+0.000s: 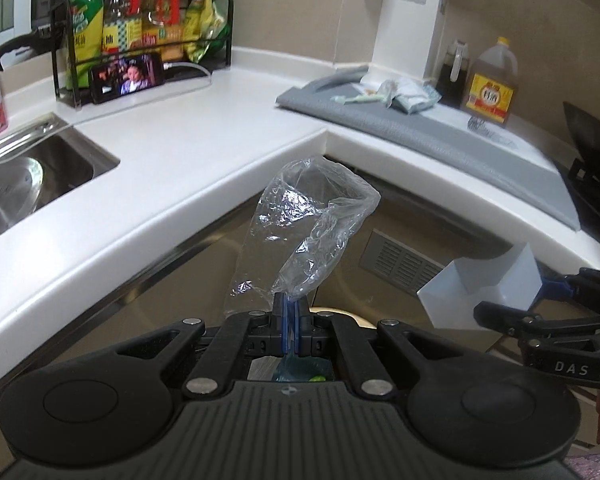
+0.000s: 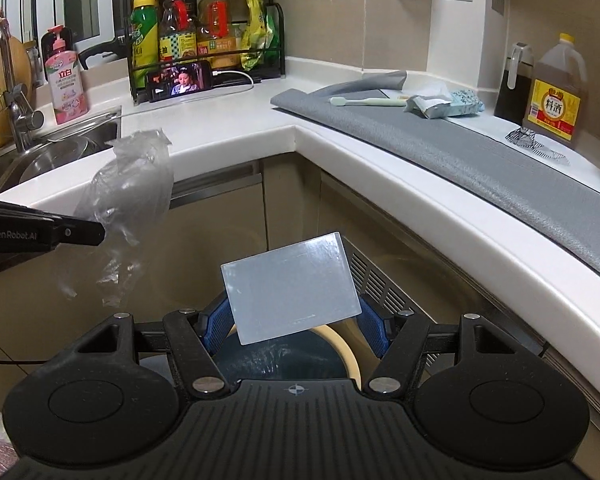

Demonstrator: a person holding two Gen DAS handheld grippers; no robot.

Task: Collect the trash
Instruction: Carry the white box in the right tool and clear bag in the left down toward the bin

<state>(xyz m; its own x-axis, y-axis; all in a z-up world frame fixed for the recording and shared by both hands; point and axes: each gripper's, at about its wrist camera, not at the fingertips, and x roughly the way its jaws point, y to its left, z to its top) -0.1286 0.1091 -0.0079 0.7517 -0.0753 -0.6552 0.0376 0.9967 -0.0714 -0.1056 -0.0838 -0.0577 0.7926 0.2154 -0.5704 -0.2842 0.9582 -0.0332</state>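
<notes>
Hanging weightless and limp, a crumpled clear plastic bag [image 1: 304, 224] is pinched at its gathered end by the closed left gripper [image 1: 290, 316], while a light, stiff translucent white plastic box [image 2: 292, 288] is clamped across its walls by the right gripper [image 2: 294, 320], both held off the white countertop's [image 1: 188, 160] inner corner above a round bin [image 2: 288, 356].

Lighting: even indoor light, moderately bright, falling from above; the white L-shaped worktop [image 1: 188, 152] reads clean without blown highlights.
Shadows: soft; the beige cabinet fronts [image 2: 220, 216] under the worktop overhang sit noticeably dimmer.
Glare: small glints on the crumpled clear plastic bag [image 1: 300, 220], a sheen on the stainless steel sink basin [image 1: 28, 184], and a glowing black phone screen [image 2: 180, 82].
Distortion: strong fisheye in both views; worktop edges bow, and dark vignette fills the upper corners.
Focus: generally sharp; slight softness and smear toward the frame edges, labels on the far bottles partly legible.
</notes>
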